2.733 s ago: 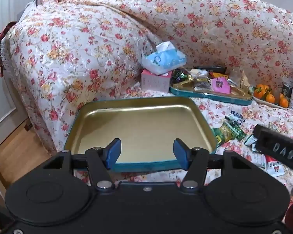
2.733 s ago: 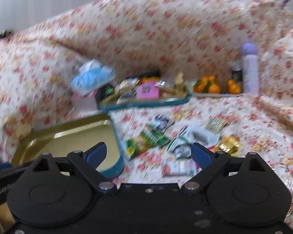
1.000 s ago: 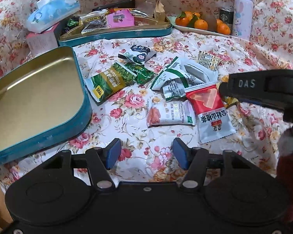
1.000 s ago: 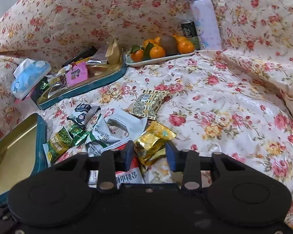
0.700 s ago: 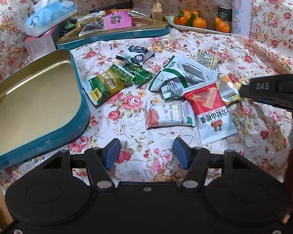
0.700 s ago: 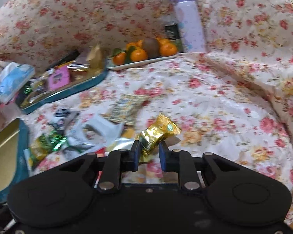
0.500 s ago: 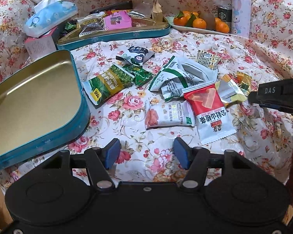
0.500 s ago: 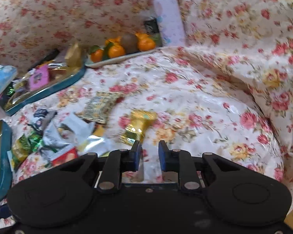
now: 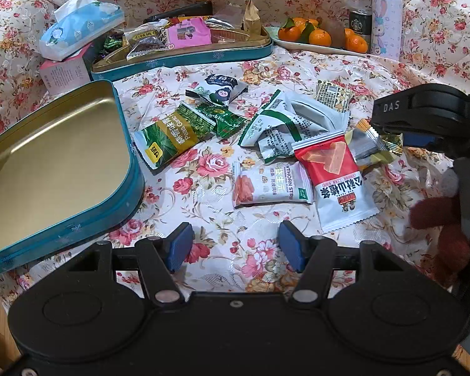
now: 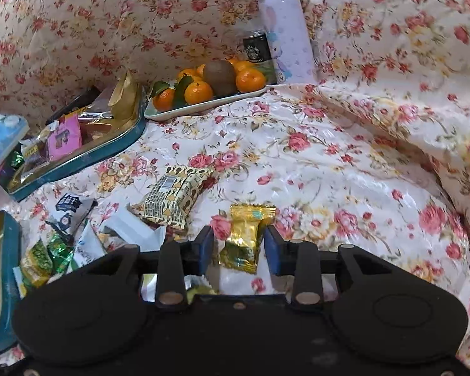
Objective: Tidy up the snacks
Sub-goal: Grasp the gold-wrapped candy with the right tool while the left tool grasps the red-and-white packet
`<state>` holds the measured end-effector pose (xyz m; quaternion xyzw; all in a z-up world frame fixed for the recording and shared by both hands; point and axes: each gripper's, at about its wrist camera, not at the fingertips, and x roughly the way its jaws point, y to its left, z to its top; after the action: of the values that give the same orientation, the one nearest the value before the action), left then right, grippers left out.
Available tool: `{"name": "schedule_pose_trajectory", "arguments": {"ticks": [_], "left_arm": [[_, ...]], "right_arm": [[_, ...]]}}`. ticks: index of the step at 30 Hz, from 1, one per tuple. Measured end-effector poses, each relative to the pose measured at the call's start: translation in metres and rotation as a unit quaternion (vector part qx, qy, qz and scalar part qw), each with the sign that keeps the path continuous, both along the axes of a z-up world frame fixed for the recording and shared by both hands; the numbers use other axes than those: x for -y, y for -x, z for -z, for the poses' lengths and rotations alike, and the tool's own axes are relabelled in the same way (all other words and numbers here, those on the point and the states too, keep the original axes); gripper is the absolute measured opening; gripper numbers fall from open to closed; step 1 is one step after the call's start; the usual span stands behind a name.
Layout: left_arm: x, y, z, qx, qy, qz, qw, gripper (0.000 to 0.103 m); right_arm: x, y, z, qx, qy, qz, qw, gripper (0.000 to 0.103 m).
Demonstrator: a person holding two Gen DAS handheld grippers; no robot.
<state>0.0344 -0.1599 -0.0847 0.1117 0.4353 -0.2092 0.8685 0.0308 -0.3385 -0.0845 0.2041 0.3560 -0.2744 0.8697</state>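
Several snack packets lie on the floral cloth: a green pea packet, a white hawthorn-strip packet, a red-and-white packet and a leopard-print packet. An empty gold tin with a teal wall lies at the left. My left gripper is open and empty, just short of the packets. My right gripper is open, its jaws on either side of a gold packet that lies on the cloth. The right gripper also shows in the left wrist view, over that gold packet.
A second teal tin full of snacks stands at the back, beside a tissue pack on a pink box. A plate of tangerines and a kiwi, a can and a lilac bottle stand behind.
My right gripper had shut on the gold packet and lifted it; the packet slipped out onto the cloth. The jaws have now opened around it. My left gripper has stayed nearly still.
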Motion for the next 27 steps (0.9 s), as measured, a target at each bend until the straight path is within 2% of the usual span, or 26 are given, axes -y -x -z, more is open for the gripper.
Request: {"name": "schedule_pose_trajectory", "arguments": {"ticks": [4,9,13,14,17,22,27], "left_arm": [[0.0,0.001,0.0,0.003,0.002,0.0,1.0,0.064],[0.0,0.0,0.0,0.001,0.003,0.001,1.0,0.064],[-0.004,-0.001,-0.002,-0.014,0.018,0.001,0.9997,0.061],[-0.005,-0.002,-0.004,-0.022,0.029,0.001,0.9994,0.061],[-0.006,0.0,-0.012,-0.038,0.057,0.002,0.9976,0.061],[0.012,0.008,-0.023,-0.025,0.065,0.032,0.9971,0.061],[0.033,0.007,-0.024,-0.037,0.072,0.053,0.9953,0.061]], "right_arm": [[0.001,0.0,0.002,0.002,0.009,-0.011,1.0,0.039],[-0.008,0.0,0.004,-0.019,0.058,-0.039,0.997,0.029],[-0.006,0.008,0.004,-0.009,0.05,-0.038,0.998,0.026],[-0.005,0.01,0.004,-0.007,0.048,-0.036,0.998,0.023],[-0.003,0.017,0.002,-0.003,0.044,-0.03,0.999,0.023],[-0.003,0.029,0.002,-0.012,0.059,-0.037,0.998,0.023],[-0.001,0.04,0.002,-0.013,0.058,-0.041,0.997,0.023]]}}
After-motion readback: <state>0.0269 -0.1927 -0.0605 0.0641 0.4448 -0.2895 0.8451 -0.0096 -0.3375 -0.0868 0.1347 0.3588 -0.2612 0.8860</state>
